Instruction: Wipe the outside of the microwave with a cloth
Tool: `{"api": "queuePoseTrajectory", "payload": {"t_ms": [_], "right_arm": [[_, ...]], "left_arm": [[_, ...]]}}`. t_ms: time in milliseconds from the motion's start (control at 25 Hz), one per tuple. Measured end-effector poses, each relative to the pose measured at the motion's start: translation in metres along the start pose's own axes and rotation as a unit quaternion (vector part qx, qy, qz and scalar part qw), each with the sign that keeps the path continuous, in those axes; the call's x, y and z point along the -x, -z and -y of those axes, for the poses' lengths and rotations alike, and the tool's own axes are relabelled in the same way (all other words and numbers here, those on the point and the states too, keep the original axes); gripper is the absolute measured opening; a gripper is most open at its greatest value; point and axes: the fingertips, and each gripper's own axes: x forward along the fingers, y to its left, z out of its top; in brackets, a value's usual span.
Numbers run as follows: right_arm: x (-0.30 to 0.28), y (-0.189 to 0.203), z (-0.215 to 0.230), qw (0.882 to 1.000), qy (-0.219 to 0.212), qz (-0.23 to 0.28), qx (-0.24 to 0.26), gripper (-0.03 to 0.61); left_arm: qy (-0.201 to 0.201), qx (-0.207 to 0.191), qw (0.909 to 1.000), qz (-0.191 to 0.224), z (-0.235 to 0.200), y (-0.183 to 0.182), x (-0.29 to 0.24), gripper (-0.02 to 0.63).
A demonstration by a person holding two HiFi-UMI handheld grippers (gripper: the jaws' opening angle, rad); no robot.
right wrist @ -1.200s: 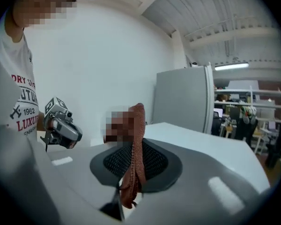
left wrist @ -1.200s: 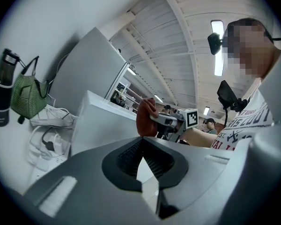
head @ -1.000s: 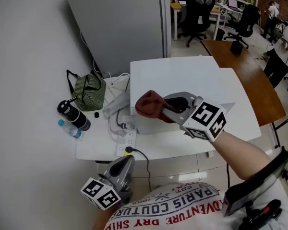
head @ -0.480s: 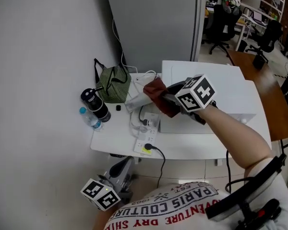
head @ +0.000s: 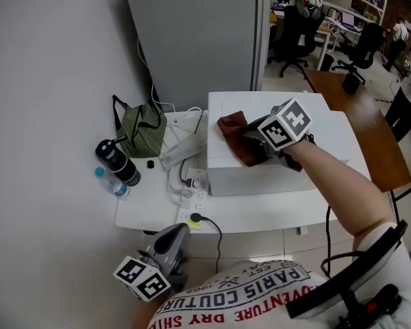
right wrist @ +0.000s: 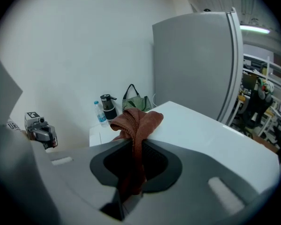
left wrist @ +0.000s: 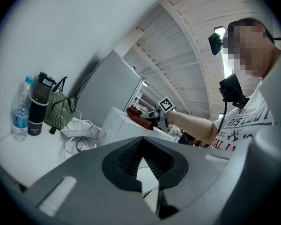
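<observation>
Rust-brown woven cloth (head: 234,133) lies bunched on top of the boxy white microwave (head: 246,181), near its left edge. The right gripper (head: 252,144) has it pinched, its jaws clenched on a hanging fold. The left gripper (head: 170,244) hangs low and near, by the person's shirt, its jaws closed together on nothing. The microwave sits on a white table (head: 140,208), with a green striped bag (head: 138,127), a black flask (head: 115,160) and a white power strip (head: 186,208) to its left.

The step in hand looks like wiping the top panel. To do it well, press the wad flatter so more fabric meets the surface. Draw it in straight, overlapping passes from the far edge to the near one, then carry it over the left edge and down that side. The grip needs to be firm, since only a narrow fold seems caught. The loose cables (head: 181,123) beside the left wall could snag the cloth.
</observation>
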Motion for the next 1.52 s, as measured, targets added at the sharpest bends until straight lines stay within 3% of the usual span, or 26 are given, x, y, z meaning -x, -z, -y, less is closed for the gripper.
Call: {"api": "queuePoseTrajectory", "payload": {"t_ms": [240, 520, 680, 840, 1160, 1360, 1520], "right_arm": [[0.073, 0.056, 0.073, 0.996, 0.059, -0.004, -0.07, 0.044], [0.169, 0.133, 0.152, 0.978, 0.143, 0.003, -0.152, 0.044], [0.211, 0.169, 0.178, 0.967, 0.177, 0.009, -0.181, 0.044], [0.229, 0.187, 0.182, 0.962, 0.182, 0.032, -0.203, 0.044], [0.231, 0.18, 0.18, 0.961, 0.175, 0.049, -0.206, 0.044], [0.225, 0.111, 0.163, 0.969, 0.15, 0.099, -0.17, 0.044], [0.186, 0.044, 0.14, 0.979, 0.111, 0.113, -0.126, 0.044]], "left_arm": [[0.05, -0.005, 0.9985, -0.023, 0.028, 0.008, -0.046, 0.005], [0.108, -0.011, 0.9927, -0.054, 0.064, 0.025, -0.099, 0.005], [0.13, -0.014, 0.9892, -0.066, 0.082, 0.032, -0.121, 0.005], [0.153, -0.016, 0.9852, -0.075, 0.097, 0.037, -0.138, 0.005], [0.149, -0.016, 0.9862, -0.071, 0.094, 0.033, -0.139, 0.005], [0.125, -0.009, 0.9903, -0.06, 0.075, 0.027, -0.121, 0.005], [0.095, -0.008, 0.9946, -0.04, 0.053, 0.017, -0.092, 0.005]]}}
